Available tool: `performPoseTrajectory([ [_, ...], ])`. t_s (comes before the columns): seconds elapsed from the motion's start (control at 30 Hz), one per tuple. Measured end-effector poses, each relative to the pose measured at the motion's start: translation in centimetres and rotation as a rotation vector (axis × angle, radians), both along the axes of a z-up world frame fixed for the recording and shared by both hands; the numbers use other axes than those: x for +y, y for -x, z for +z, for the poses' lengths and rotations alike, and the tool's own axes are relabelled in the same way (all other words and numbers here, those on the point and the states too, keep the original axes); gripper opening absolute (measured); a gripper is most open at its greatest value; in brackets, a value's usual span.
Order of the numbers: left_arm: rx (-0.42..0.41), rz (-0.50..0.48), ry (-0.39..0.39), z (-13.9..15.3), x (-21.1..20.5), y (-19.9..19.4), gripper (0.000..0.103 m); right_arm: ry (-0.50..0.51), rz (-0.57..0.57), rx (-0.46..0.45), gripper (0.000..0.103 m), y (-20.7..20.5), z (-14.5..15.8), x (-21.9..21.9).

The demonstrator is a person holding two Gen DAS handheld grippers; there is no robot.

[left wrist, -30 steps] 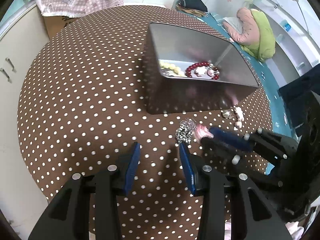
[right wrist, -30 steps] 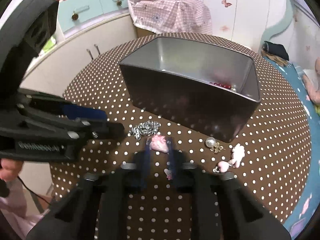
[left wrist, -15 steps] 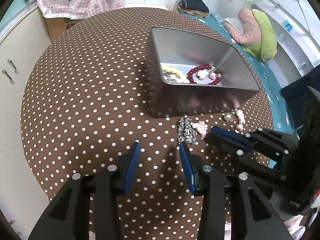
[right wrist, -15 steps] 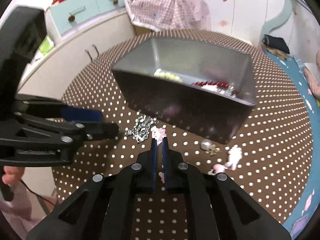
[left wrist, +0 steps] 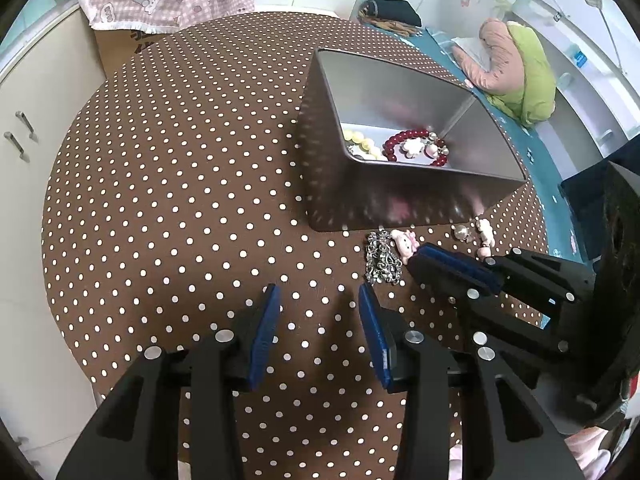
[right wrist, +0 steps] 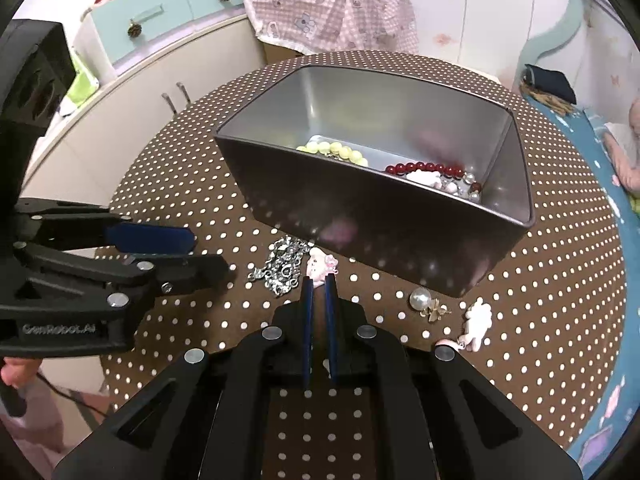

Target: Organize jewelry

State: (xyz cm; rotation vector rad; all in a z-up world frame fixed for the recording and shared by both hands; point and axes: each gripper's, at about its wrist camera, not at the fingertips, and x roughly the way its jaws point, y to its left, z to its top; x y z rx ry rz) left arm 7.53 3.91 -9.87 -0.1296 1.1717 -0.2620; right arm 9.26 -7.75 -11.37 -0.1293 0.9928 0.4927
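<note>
Two handheld grippers angled down over a round polka-dot table [left wrist: 168, 184] with a metal box [right wrist: 380, 236] of jewelry.

The right gripper [right wrist: 319, 282] tilts steeply down, its blue fingers [right wrist: 307, 320] closed with only a slit between them. Their tips sit at a small pink charm [right wrist: 320, 266] lying just in front of the box's near wall; whether they pinch it cannot be told. Just left of the charm lies a silver chain [right wrist: 280, 268]. The left gripper [left wrist: 318, 294] also points down, fingers apart and empty, hovering over bare cloth near the chain. Inside the box — a red bead bracelet [left wrist: 416, 146] and yellow beads [left wrist: 360, 142]. Near the box's right corner on the cloth lie a pearl [right wrist: 420, 298] and a pale charm [right wrist: 478, 318].
</note>
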Motion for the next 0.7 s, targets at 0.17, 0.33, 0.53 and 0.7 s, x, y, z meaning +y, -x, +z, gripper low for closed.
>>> performPoseTrajectory([
  [0.17,-0.002,0.005,0.005,0.0,0.6,0.3,0.039,0.005,-0.023,0.024,0.008,-0.1,0.0,0.1],
  [0.33,0.001,0.004,0.013,-0.1,1.1,0.4,0.039,-0.012,-0.055,0.051,0.008,0.0,0.0,-0.2],
  [0.53,0.000,0.001,0.020,-0.1,1.4,0.5,0.039,0.002,-0.073,0.062,0.008,0.1,0.1,0.1],
  [0.7,0.000,0.001,0.028,0.0,2.0,0.4,0.039,-0.003,-0.080,0.069,0.029,0.3,0.4,0.4],
])
